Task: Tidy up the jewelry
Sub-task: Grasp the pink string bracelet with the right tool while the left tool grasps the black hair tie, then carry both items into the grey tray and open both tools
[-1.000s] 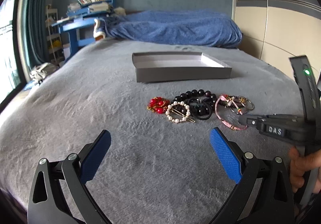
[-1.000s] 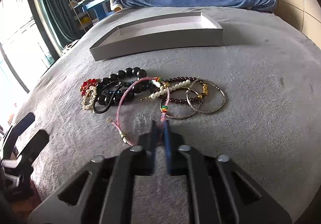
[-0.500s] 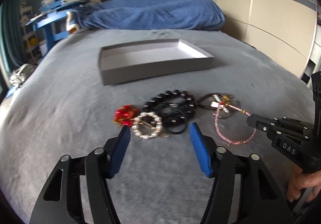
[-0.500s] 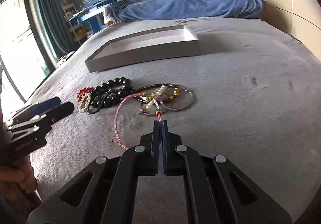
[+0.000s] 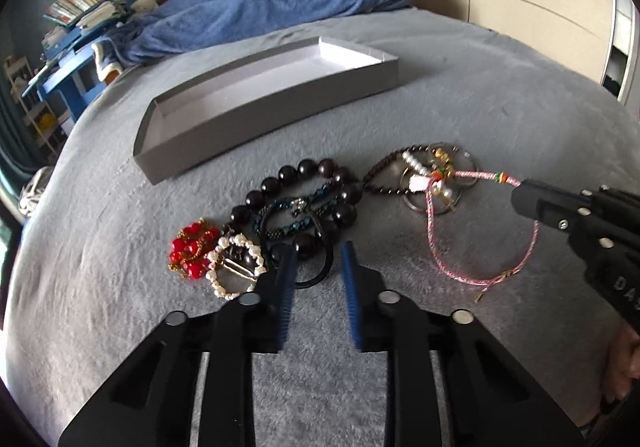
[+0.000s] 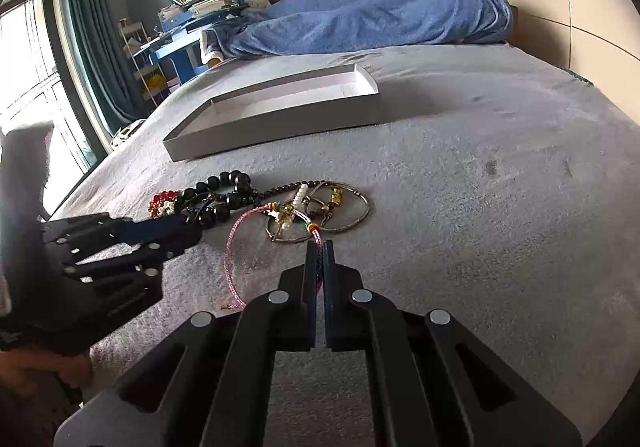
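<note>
- Far left, the red bead cluster (image 5: 191,248) and pearl ring (image 5: 235,267) touch each other; any snag here would drag both along.
- Left gripper (image 5: 316,265) is closing, jaws straddling the black hair tie (image 5: 316,267) beside the big dark-bead bracelet (image 5: 308,191); pads not yet pressing. It could catch both.
- Grey tray (image 5: 256,115) sits empty beyond the pile, well apart.
- Right gripper (image 6: 319,253) is pressed together, pinching the pink cord bracelet (image 6: 232,255). Its far end lies tangled among the silver bangles (image 6: 344,215) and small beads, so a pull may tow that knot away.
</note>
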Available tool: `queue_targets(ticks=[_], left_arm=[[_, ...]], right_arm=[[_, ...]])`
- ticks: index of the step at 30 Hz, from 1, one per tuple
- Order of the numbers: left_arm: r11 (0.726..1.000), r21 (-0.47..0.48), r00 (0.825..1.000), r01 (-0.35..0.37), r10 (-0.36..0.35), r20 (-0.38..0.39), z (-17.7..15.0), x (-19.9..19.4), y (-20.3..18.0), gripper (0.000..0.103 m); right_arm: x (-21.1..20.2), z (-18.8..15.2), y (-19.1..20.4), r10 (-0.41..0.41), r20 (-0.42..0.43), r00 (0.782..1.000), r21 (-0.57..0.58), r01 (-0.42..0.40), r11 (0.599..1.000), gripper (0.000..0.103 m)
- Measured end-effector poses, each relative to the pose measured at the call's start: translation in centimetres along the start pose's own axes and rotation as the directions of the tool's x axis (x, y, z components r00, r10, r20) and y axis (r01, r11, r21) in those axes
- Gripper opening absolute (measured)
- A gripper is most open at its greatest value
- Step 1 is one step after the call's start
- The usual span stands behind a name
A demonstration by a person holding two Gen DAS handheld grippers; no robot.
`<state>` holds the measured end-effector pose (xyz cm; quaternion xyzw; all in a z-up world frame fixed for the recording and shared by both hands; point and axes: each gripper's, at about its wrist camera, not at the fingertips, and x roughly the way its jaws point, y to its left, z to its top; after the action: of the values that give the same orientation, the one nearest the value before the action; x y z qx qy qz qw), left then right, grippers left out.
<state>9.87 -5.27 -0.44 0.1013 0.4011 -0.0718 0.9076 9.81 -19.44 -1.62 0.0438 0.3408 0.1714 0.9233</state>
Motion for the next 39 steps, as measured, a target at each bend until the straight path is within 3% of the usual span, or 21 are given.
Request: queue_targets(ticks=[3,9,19,30,39], left_arm=[[1.000,-0.025,1.000,0.016,-0.016,0.012,0.0,-0.2,0.5,0.005],[0.995,-0.077,0.996,0.069,-0.064,0.065,-0.2,-1.9,1.9,0.004],[0.987,-0.131,0.984,0.099,-0.077,0.160,1.0,-6.2,4.6,0.004],[0.987,-0.141,0.976,0.077,-0.045,0.215,4.0,-7.6,7.5,0.004],[0.989,-0.136,0.971,0.060,-0.026,0.237,7.4,-6.2,9.3,0.004]], right_arm=[[-0.2,0.0,0.2,0.009,0.012,1.000,-0.005,-0.009,1.000,0.003],[-1.1,0.4,0.8,0.061,0.055,0.997,-0.014,-0.060,0.998,0.003],[-3.0,1.6,2.3,0.129,0.112,0.985,-0.057,-0.123,0.991,0.002],[-4.6,6.4,2.1,0.138,0.166,0.976,-0.085,-0.125,0.988,0.002],[-1.7,11.7,1.2,0.108,0.164,0.980,-0.142,-0.085,0.986,0.002]])
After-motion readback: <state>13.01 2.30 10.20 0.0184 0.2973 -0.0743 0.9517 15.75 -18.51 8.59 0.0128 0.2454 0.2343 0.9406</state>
